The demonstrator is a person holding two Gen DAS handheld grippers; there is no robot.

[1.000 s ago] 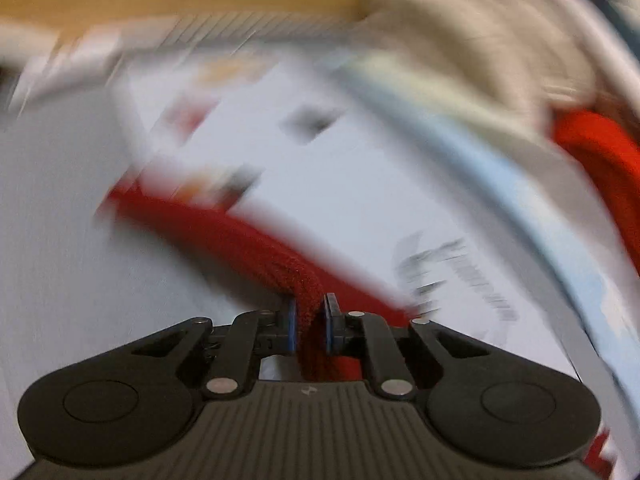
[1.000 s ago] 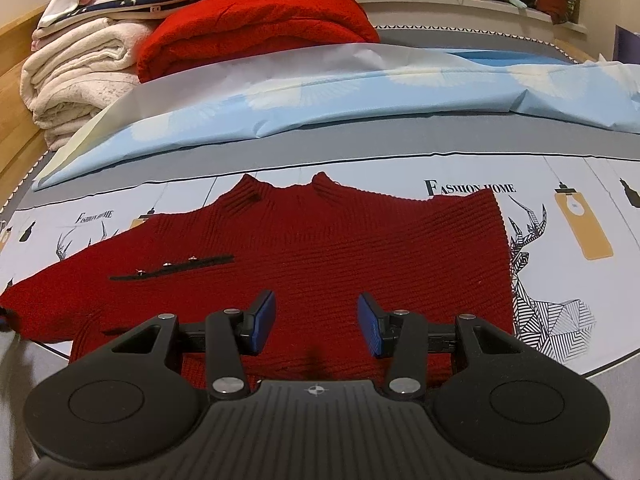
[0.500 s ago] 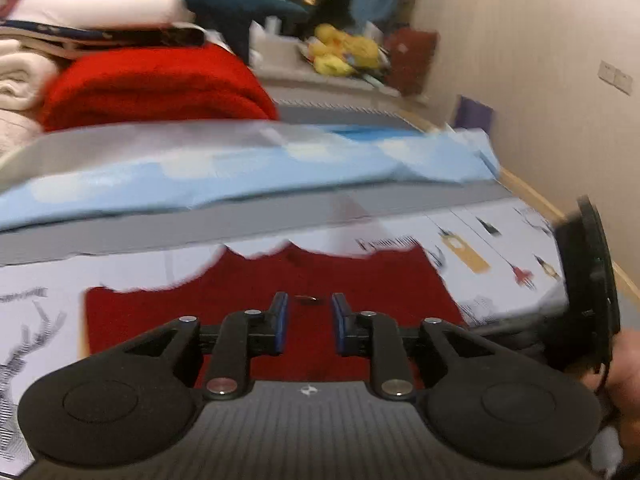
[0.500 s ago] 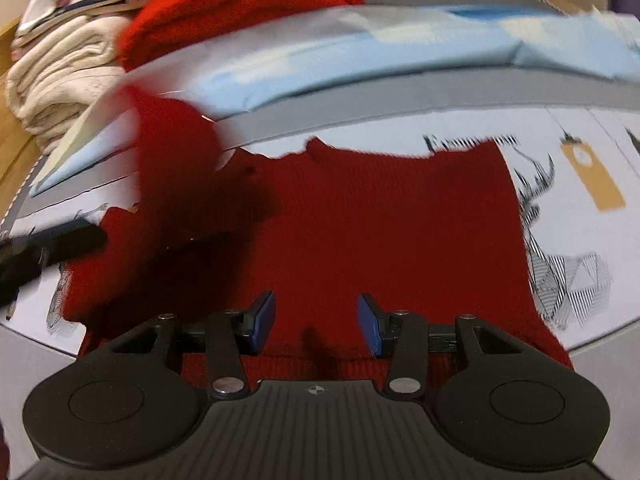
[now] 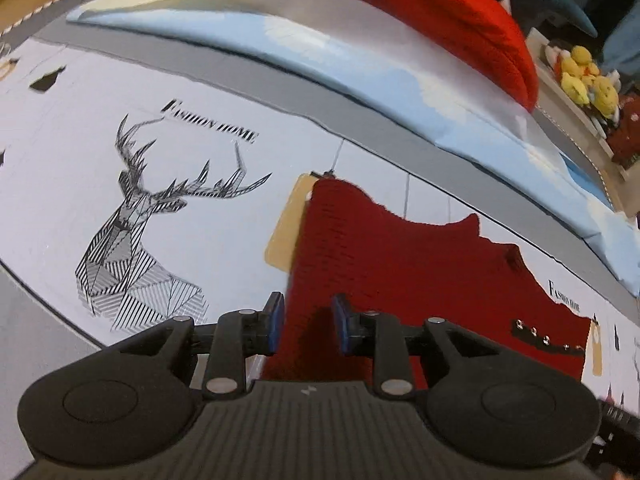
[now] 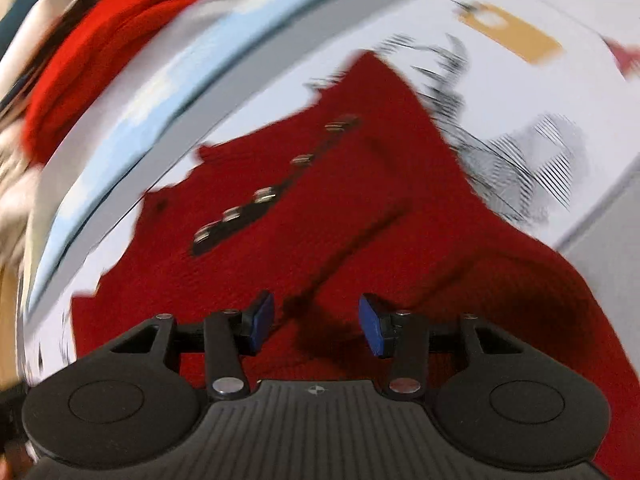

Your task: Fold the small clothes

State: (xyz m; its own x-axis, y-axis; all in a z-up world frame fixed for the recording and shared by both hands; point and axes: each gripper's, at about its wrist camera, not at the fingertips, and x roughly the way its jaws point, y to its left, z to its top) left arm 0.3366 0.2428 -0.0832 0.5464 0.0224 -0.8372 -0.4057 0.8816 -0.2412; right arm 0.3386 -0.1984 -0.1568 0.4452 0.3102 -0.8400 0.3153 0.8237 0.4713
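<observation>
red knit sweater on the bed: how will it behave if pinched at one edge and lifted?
The red sweater probably drapes limp: it lies flat, one side already folded over. The ribbed knit looks grippy rather than slippery. The studded strip may add slight local weight.

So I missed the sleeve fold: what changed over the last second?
The left gripper let go of the red sweater; its sleeve now lies folded across the body. Its jaws have just been opening and stand apart over the edge. The right gripper stayed open, holding nothing.
</observation>
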